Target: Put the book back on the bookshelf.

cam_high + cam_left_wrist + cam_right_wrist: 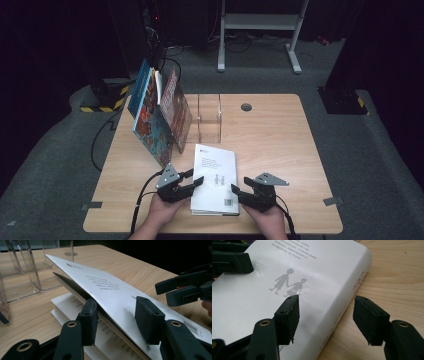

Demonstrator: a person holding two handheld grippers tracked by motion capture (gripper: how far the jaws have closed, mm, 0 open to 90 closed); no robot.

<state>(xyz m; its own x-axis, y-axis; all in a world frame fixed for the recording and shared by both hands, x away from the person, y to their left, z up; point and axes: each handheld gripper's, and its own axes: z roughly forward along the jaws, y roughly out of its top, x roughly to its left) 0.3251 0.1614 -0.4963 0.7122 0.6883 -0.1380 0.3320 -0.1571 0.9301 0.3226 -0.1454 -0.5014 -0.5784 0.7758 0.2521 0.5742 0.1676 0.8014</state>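
We see the white book (216,177) on the desk (280,145). At its nine o'clock edge our left hand-held gripper (192,180) pinches the lifted cover (105,287); at three o'clock the right hand-held gripper (239,191) gapes, holding nothing. Its printed lines are unreadable; barcode (229,202) visible.

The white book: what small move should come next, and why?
Probably close the right tongs on the spine of the white book. They stand open around it without pressing, while the left tongs have its cover lifted between them.
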